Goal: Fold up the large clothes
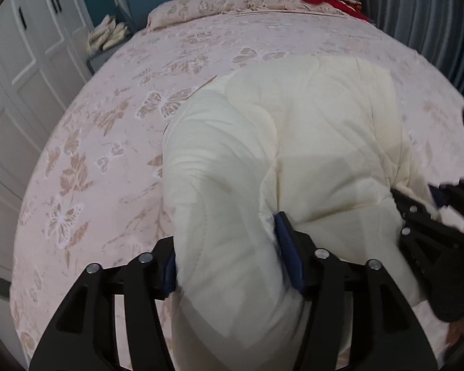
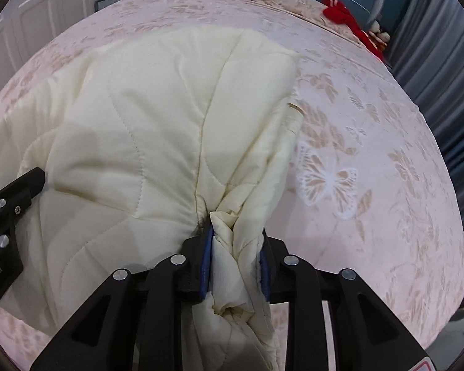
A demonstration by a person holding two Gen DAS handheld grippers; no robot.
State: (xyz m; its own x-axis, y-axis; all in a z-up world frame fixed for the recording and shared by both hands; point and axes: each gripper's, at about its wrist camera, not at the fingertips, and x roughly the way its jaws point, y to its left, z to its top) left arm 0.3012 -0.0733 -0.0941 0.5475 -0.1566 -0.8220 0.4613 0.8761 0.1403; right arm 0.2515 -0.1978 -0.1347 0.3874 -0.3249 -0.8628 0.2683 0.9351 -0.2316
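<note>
Cream quilted coat (image 1: 294, 142) lies bunched on the bed (image 1: 108, 154), near edge lifted by both claws. Left claw (image 1: 232, 262) has a thick padded roll between its blue pads, jaws spread wide around the bulk and pads touching it. Right claw (image 2: 236, 256) pinches a narrower gathered wad of fabric, jaws close together.

Step in hand, as I judge it: carrying the near edge over toward the far part to make the fold. To do it well, keep both claws level and moving together so the edge lands straight, hold the thick roll firmly, and let go only once the layers lie flat.

Left view shows the wardrobe doors (image 1: 24, 46) and the right claw at the frame edge. Right view shows the pinched wad in detail and the curtain (image 2: 442, 61). Red cloth (image 2: 343, 12) by the pillows appears in both.
</note>
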